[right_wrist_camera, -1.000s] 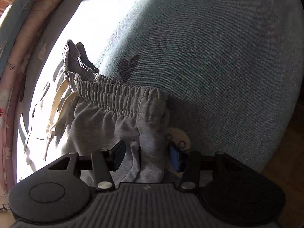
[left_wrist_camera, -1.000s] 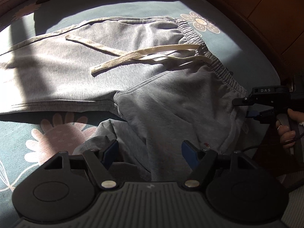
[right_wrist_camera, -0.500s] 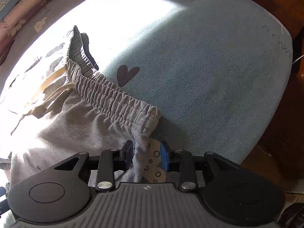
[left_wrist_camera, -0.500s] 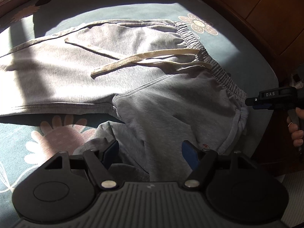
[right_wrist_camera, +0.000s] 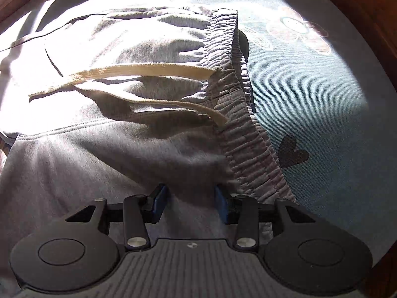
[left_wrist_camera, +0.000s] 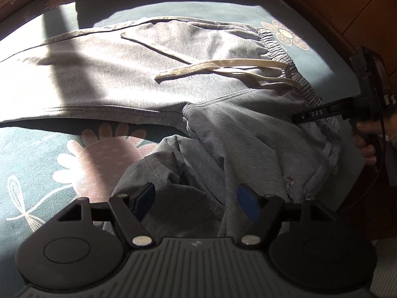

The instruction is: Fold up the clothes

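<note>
Grey sweatpants lie spread on the bed, one leg stretched to the left in sunlight, the other leg crumpled in shade. A cream drawstring trails from the elastic waistband. My left gripper hangs open over the crumpled leg, with cloth lying under the gap. My right gripper hovers over the pants just inside the waistband. Its jaws are opening, and flat grey cloth shows between the blue pads, unpinched. In the left wrist view the right gripper reaches in from the right over the waistband.
The bed has a teal sheet printed with flowers and hearts. A dark wooden bed frame runs along the far right edge. A hand holds the right gripper's handle. A long shadow bar crosses the stretched leg.
My right gripper has swung from the waistband corner at the bed's edge to above the pants, rolling as it went, and its jaws have widened. The left gripper has drifted slightly, jaws unchanged.
</note>
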Action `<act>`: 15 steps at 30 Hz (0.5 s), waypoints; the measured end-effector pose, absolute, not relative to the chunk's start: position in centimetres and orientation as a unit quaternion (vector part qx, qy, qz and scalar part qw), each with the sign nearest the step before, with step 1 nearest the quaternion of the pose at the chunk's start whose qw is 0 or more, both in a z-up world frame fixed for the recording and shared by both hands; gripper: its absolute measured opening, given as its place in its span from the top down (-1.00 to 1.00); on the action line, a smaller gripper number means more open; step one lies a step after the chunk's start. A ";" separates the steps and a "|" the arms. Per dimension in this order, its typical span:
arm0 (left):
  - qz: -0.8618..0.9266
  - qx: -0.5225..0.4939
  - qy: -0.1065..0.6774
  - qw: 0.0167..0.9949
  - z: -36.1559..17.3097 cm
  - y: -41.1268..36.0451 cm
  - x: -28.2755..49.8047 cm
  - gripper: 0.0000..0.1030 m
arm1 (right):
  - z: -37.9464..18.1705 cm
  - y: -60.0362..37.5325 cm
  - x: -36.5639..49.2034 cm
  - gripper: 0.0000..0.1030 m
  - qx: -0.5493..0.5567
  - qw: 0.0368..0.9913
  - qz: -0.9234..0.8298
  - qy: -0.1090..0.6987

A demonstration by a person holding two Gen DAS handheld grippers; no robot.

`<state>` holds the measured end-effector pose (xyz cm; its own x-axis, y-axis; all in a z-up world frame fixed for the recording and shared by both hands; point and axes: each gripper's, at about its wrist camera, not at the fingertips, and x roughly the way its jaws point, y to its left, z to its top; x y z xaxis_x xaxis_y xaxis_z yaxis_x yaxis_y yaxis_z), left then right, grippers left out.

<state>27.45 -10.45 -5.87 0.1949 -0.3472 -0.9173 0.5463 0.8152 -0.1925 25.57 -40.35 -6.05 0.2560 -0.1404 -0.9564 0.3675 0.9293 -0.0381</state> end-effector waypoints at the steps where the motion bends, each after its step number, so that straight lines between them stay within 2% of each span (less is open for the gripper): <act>1: -0.284 0.086 0.566 0.769 -6.0 -10.0 27.4 -0.42 | -5.7 -40.5 25.4 0.10 0.095 0.787 -0.162 0.588; 9: -0.278 0.121 0.548 0.779 -5.5 -7.4 25.5 -0.42 | -1.6 -35.2 23.5 0.03 0.033 0.822 -0.032 0.568; 15: -0.338 0.156 0.534 0.759 -5.0 -6.9 22.8 -0.42 | -1.3 -30.5 23.2 -0.04 0.056 0.817 0.039 0.572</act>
<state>22.78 -6.93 -4.96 0.2008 -0.3465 -0.9163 0.6807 0.7220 -0.1239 23.20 -30.53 -1.28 0.3424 0.1279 -0.9308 -0.0007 0.9907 0.1359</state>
